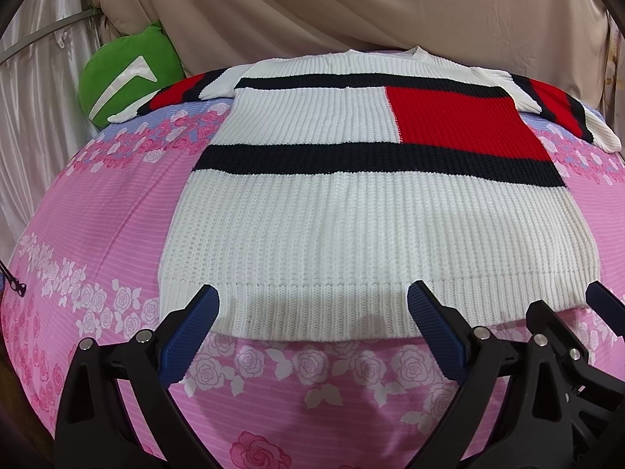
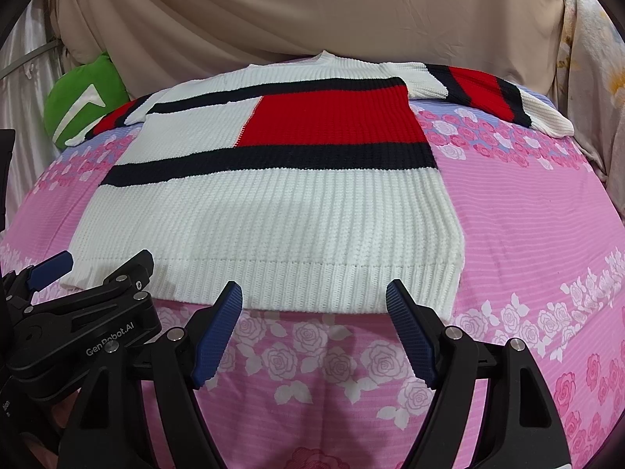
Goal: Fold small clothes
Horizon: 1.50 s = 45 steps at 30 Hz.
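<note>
One knitted sweater [image 1: 297, 211], one green cushion [image 1: 125, 74], one pink flowered bedsheet [image 1: 97, 203], and two grippers, left [image 1: 312, 305] and right [image 2: 314, 299], each with two blue fingers [image 1: 187, 336]

Centre frame, the ribbed knit sweater [image 1: 297, 226] is mostly white, crossed by 2 navy bands, with a bright red block at its upper right. Its sleeves at the upper corners stripe white, navy and red. Underneath, the pink bedsheet [image 1: 97, 203] carries fine stripes and rows of white and deep pink roses, plus a lilac band further up. Upper left, a green plush cushion [image 1: 129, 74] shows a white angular mark. Behind, the beige draped curtain [image 2: 312, 11] is plain. The gripper finger pads [image 2: 218, 332] are ridged dark blue on black frames.
</note>
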Each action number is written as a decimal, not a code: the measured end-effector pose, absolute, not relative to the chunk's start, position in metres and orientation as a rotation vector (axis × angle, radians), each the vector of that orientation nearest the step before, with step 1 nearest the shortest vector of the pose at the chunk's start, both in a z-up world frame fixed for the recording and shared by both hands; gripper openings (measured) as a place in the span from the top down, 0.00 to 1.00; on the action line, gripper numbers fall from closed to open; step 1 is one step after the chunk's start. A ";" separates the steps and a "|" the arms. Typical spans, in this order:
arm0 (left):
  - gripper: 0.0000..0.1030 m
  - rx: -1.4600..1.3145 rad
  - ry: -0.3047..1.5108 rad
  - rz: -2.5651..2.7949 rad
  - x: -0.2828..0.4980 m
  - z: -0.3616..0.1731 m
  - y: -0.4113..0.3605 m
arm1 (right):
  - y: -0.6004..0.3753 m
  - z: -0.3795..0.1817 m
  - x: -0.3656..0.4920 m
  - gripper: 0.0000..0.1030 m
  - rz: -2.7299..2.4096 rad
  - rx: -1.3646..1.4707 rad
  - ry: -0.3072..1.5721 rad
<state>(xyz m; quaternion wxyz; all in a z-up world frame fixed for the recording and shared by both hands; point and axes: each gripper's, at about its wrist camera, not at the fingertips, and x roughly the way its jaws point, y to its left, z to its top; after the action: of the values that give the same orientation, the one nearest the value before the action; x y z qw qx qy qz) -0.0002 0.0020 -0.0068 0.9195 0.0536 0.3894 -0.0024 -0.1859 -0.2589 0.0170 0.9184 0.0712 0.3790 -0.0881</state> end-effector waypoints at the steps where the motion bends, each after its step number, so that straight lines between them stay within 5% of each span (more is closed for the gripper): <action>1: 0.08 0.110 0.801 -0.005 -0.001 -0.007 0.003 | -0.259 0.017 -0.186 0.27 -0.181 0.147 0.780; 20: 0.07 0.046 0.809 -0.035 0.012 -0.005 0.012 | -0.285 0.014 -0.179 0.25 -0.174 0.192 0.782; 45: 0.07 -0.025 0.760 0.062 0.099 0.015 0.047 | -0.710 0.027 -0.073 0.24 -0.609 0.548 0.615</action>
<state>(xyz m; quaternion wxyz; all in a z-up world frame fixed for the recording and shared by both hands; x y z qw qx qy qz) 0.0986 0.0471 0.0155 0.9280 -0.0123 0.3710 0.0305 -0.0734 -0.7104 0.0273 0.8718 0.2620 0.2942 -0.2912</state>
